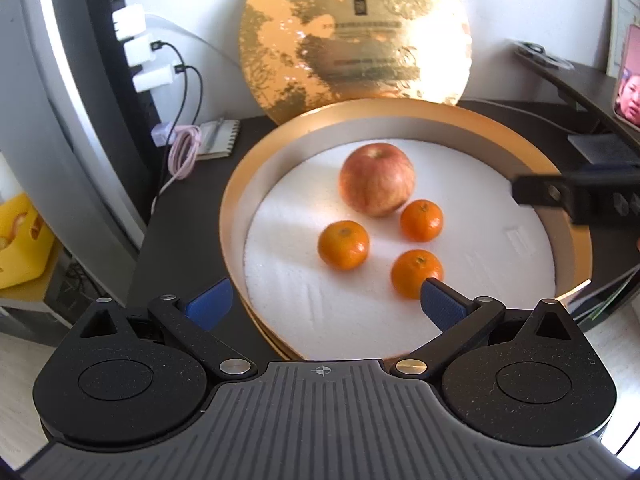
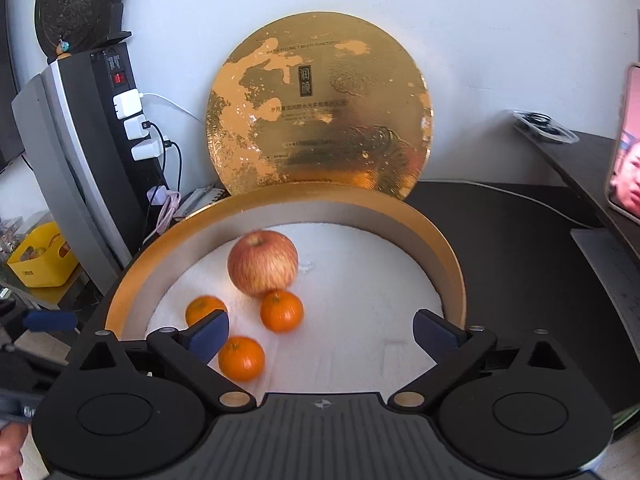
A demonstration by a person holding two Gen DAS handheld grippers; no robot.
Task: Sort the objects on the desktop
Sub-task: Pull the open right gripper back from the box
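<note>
With both the left gripper [image 1: 326, 306] and right gripper [image 2: 320, 334] held wide open and empty, the fruit ahead in the round box [image 2: 452, 280] is judged sorted, and another object must be sought.

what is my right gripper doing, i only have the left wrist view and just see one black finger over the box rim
Observer: The right gripper is open, with nothing between its pads, over the near rim of the box.
Operator: any fruit close to it
Observer: One tangerine shows partly behind its left pad; it is not gripped.
Operator: anything up high on the left i'm missing
Observer: A dark round disc stands on top of the grey tower.
</note>
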